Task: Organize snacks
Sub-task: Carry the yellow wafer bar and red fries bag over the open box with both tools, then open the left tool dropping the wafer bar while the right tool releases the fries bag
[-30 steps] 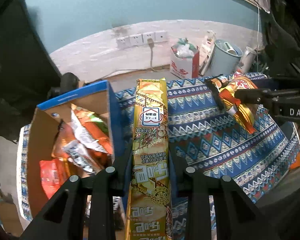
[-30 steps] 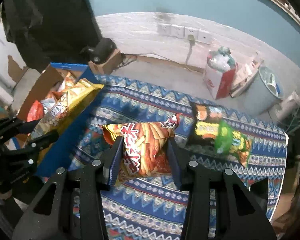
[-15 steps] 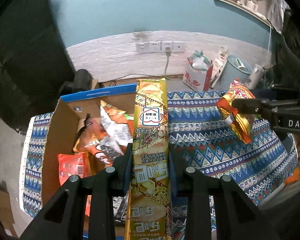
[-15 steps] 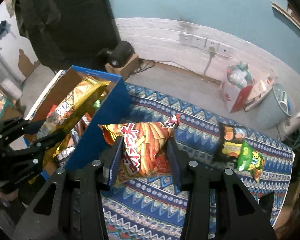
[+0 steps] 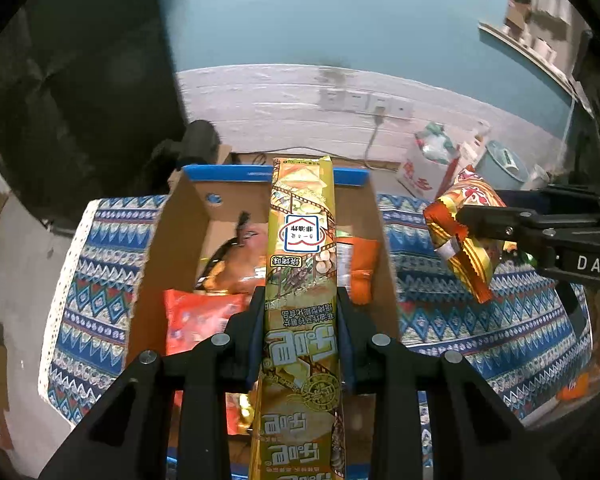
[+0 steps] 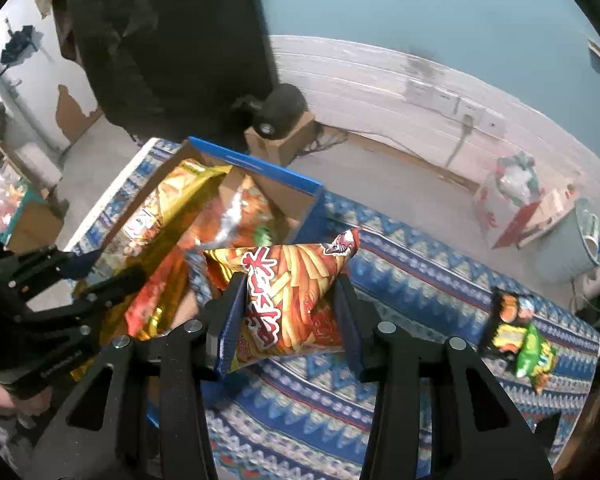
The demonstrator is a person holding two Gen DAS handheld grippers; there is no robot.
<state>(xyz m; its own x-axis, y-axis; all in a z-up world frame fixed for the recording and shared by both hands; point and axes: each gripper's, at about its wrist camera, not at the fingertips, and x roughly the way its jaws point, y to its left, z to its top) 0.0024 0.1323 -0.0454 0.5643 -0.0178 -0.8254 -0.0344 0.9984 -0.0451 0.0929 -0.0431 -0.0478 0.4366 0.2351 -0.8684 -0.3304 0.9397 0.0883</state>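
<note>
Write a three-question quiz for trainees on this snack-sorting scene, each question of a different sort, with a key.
1. True or false: the left claw holds a long gold packet above the cardboard box.
2. What does the right claw grip? A) a can B) an orange chip bag C) nothing
3. Fill in: a green and black bag lies on the patterned ____.

Key: 1 true; 2 B; 3 cloth.

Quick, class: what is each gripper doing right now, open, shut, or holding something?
Left gripper: shut on the long gold snack pack, over the cardboard box.
Right gripper: shut on the orange fries-print snack bag.
</note>
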